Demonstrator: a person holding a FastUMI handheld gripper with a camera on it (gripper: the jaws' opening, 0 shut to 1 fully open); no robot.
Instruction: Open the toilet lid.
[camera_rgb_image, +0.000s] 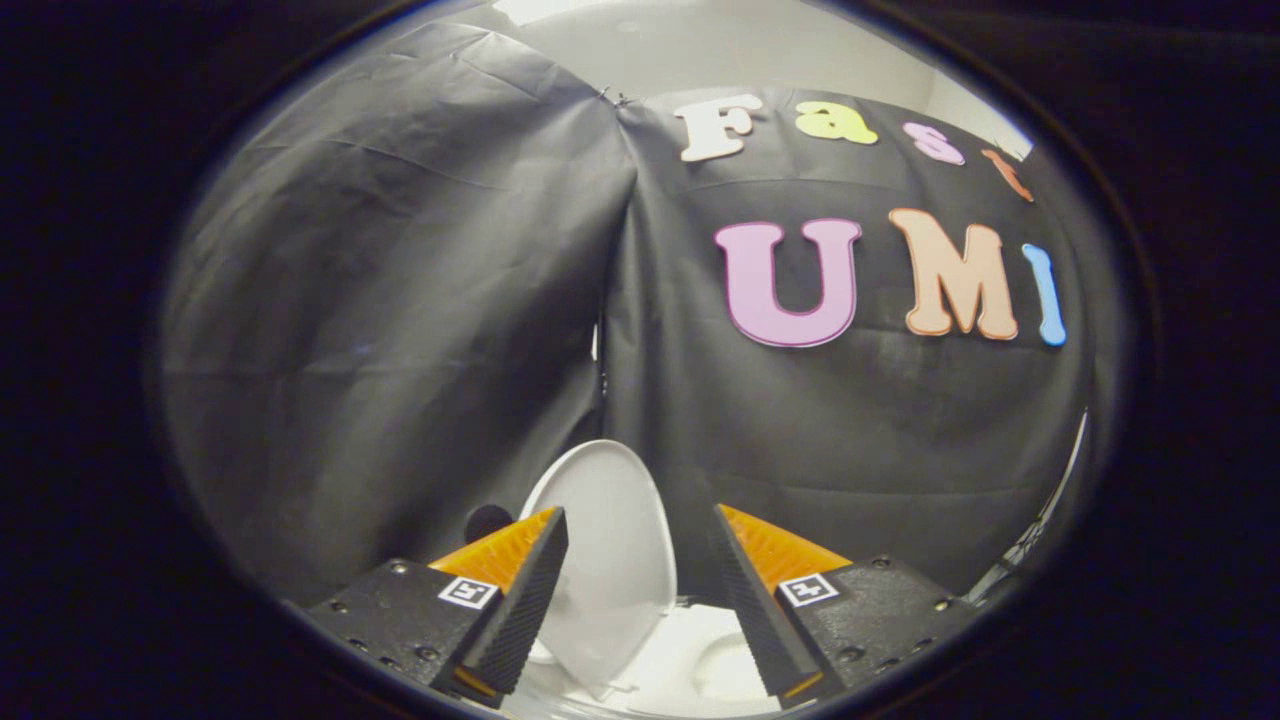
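My tongs (640, 590) are apart and hold nothing. One finger (520, 600) sits at about 7 o'clock and the other at about 5 o'clock, with a wide gap between them.

The lid (605, 560) is up. It stands almost straight, a white oval in the gap between my fingers and a little beyond them, leaning over toward the 7 o'clock finger. Below it, at 6 o'clock, I see the white seat (700, 655) and part of the bowl, so the toilet is open. I think the job is as good as done — all that is left is to pull away and see that the lid stays up by itself.

I can't tell if the lid's edge touches my 7 o'clock finger; it passes right by it, so that side is tight. The 5 o'clock side has more room. Behind the lid hangs the black cloth wall (400, 330) — I can't tell if the lid rests on it. The way back toward me is the safest way out.
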